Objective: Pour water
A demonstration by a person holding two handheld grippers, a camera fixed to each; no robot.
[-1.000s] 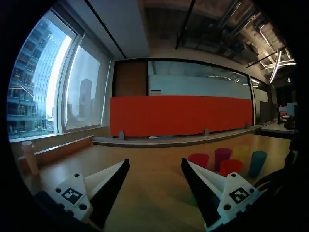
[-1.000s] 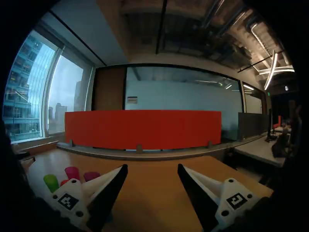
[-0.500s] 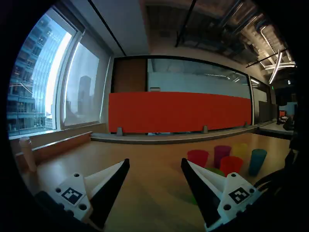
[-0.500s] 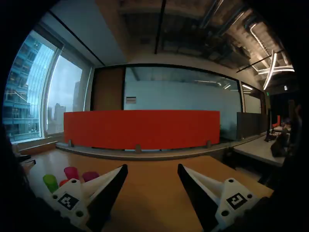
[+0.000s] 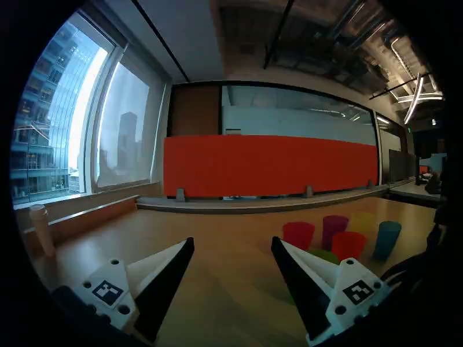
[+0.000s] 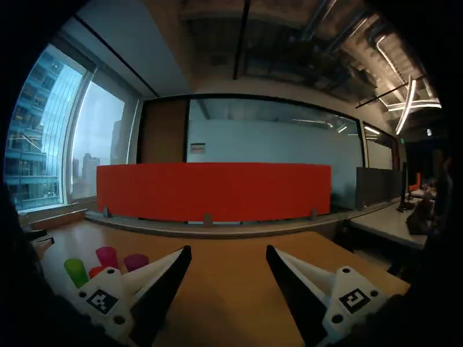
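Holds the left tool [image 5: 232, 239] wide open above the wooden surface [image 5: 231, 222], pointing toward a cluster of coloured cups [image 5: 349, 244] standing together just right of its right finger. Holds the right tool [image 6: 228, 247] spread open too, with a green cup [image 6: 76, 272], a pink cup [image 6: 106, 255] and a purple cup [image 6: 136, 261] low on its left. Cannot tell any water.

Wooden counter [image 5: 231, 231] ends at an orange partition [image 5: 266, 168], glass wall [image 6: 272, 139] behind. Tall windows [image 5: 58, 133], daylight, city towers outside. Dark ceiling [image 6: 301, 40] with exposed pipes; strip lights [image 6: 408, 104] lit.
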